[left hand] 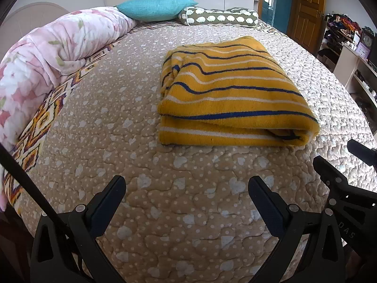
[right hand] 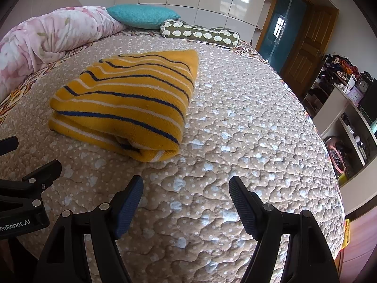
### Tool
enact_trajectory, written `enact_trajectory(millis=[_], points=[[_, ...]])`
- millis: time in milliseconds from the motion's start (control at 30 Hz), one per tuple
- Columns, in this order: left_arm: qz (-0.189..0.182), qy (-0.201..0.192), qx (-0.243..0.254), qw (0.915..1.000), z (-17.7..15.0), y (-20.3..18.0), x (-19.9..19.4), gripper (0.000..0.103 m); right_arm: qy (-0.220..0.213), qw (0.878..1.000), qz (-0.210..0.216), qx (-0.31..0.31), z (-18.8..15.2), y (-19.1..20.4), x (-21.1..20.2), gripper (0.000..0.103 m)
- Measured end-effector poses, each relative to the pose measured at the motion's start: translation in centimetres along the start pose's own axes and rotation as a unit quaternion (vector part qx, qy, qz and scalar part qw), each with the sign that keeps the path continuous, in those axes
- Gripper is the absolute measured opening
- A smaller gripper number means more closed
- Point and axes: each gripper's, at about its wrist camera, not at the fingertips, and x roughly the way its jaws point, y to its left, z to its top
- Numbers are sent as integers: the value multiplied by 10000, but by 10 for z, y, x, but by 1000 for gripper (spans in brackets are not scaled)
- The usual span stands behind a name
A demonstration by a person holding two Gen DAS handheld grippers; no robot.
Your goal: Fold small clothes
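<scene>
A yellow knit garment (left hand: pixel 231 94) with blue and white stripes lies folded in a thick rectangle on the beige quilted bed (left hand: pixel 117 108). It also shows in the right wrist view (right hand: pixel 124 101), ahead and to the left. My left gripper (left hand: pixel 186 186) is open and empty, just above the quilt, short of the garment's near folded edge. My right gripper (right hand: pixel 186 188) is open and empty, near the garment's near right corner. The right gripper's fingers show at the right edge of the left wrist view (left hand: pixel 329 172).
A rolled pink floral duvet (left hand: pixel 47 54) lies along the bed's left side. A teal pillow (left hand: pixel 155 8) and a green patterned bolster (left hand: pixel 219 17) sit at the head. Shelves with clutter (right hand: pixel 348 108) and a wooden door (right hand: pixel 304 54) stand to the right of the bed.
</scene>
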Motion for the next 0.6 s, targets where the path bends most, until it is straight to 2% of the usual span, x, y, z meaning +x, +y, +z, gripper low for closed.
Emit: enact_trajectory(millis=[600], points=[[-9,70,-62,10000,-1,4,6,103,21,10000,61,1,-2,1,4,79]])
